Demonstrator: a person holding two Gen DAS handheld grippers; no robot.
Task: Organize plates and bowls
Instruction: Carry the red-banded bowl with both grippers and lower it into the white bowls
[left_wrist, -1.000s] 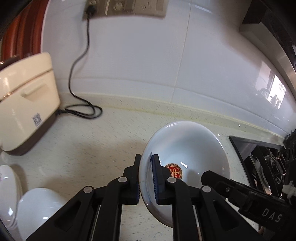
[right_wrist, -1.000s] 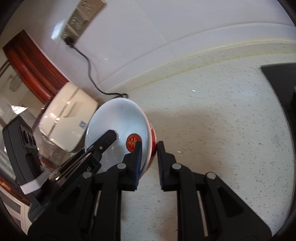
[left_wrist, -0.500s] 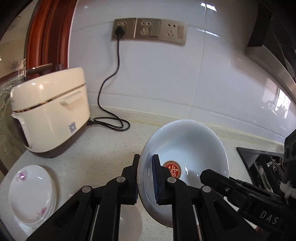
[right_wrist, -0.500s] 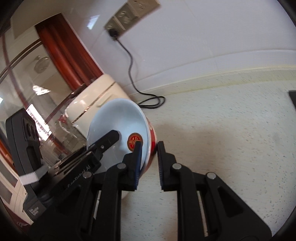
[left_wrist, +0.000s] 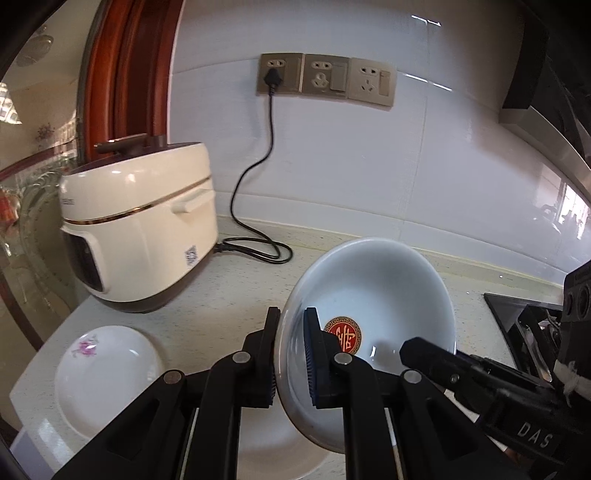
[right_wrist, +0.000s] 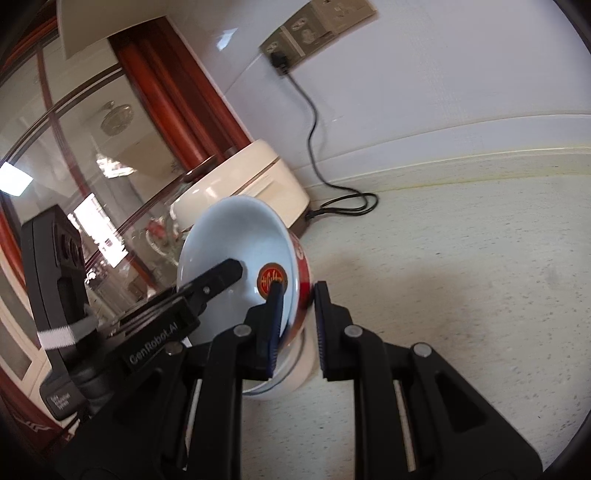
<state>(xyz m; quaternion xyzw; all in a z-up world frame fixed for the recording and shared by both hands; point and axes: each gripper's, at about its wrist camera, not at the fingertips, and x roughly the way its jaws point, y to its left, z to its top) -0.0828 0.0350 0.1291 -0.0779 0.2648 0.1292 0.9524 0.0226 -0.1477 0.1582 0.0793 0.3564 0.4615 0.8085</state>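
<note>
A white bowl (left_wrist: 380, 291) with a red seal mark inside and a red outer band is held above the counter by both grippers. My left gripper (left_wrist: 291, 358) is shut on its left rim. My right gripper (right_wrist: 297, 325) straddles the opposite rim of the bowl (right_wrist: 236, 243), one finger inside and one outside with a small gap. A white dish (left_wrist: 273, 446) lies directly under the bowl, mostly hidden. A flowered white plate (left_wrist: 99, 373) sits on the counter at the left.
A cream rice cooker (left_wrist: 140, 225) stands at the back left, its black cord (left_wrist: 266, 251) running up to the wall sockets (left_wrist: 325, 79). A black stove (left_wrist: 524, 332) is at the right. A glass cabinet door (right_wrist: 74, 155) is at the left.
Both grippers have lifted the bowl and tilted upward. The cooker, sockets and plates have come more into view. The right gripper's outer finger now stands slightly off the bowl.
</note>
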